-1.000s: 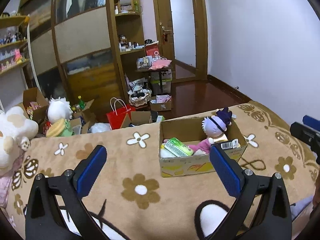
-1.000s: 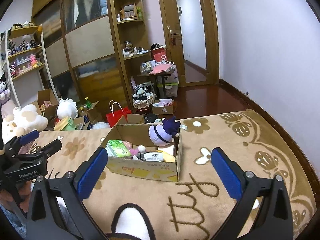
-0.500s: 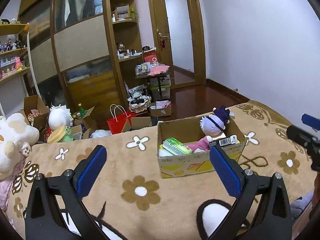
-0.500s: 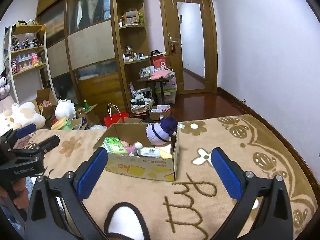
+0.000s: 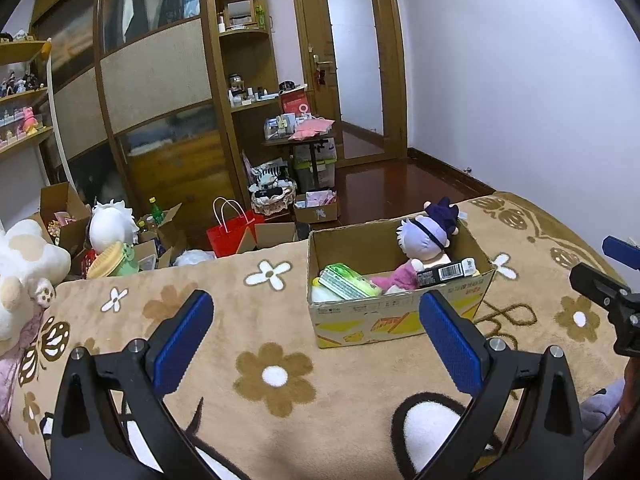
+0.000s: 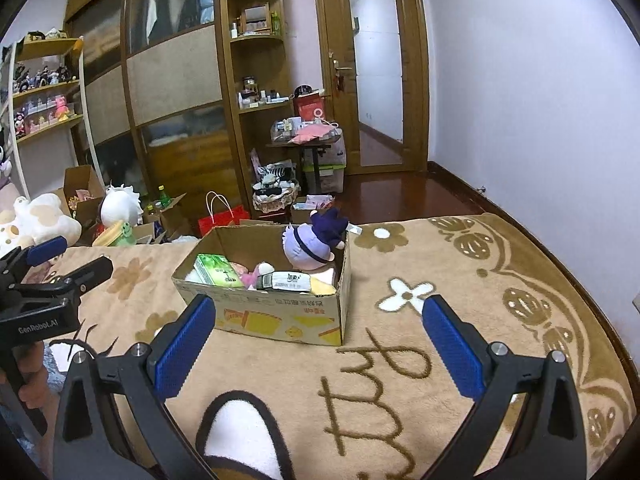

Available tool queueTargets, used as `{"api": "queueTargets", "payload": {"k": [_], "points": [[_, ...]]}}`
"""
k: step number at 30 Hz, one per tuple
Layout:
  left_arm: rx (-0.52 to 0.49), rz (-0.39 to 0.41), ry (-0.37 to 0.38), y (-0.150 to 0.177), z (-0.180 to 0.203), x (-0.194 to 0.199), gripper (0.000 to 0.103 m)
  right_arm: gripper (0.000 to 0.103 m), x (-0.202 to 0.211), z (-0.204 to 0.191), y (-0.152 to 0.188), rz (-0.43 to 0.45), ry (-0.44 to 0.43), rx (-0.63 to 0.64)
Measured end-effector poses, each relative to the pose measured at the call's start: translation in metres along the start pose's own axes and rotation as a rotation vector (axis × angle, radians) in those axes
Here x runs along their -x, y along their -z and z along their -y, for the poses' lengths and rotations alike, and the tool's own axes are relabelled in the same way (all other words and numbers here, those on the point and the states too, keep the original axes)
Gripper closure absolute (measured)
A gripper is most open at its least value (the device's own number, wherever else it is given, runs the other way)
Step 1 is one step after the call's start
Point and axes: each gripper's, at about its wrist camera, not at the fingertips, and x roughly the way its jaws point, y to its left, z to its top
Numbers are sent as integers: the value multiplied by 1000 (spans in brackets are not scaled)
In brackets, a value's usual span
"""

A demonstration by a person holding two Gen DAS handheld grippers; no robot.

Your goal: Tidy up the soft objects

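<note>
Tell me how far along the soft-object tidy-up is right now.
Partly done, it seems: the cardboard box on the blanket already holds a purple-hatted plush doll, a green pack and pink soft items. Nothing is in hand: the left claw and right claw are both open and empty. Left: the white plush at the bed's far-left edge, if it belongs.

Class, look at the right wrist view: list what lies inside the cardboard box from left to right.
Green tissue pack → pink plush → white barcoded bottle lying on its side → purple-hatted plush doll, leaning at the box's far right corner.
</note>
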Motion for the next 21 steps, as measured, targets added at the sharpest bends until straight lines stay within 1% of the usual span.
{"api": "queueTargets", "payload": {"k": [10,21], "points": [[-10,11,-22,2,1,1,1,0,0,-1,1,-2,-2,-2],[-19,9,-17,4,3,1,1,0,0,0,1,1,-1,-3]]}}
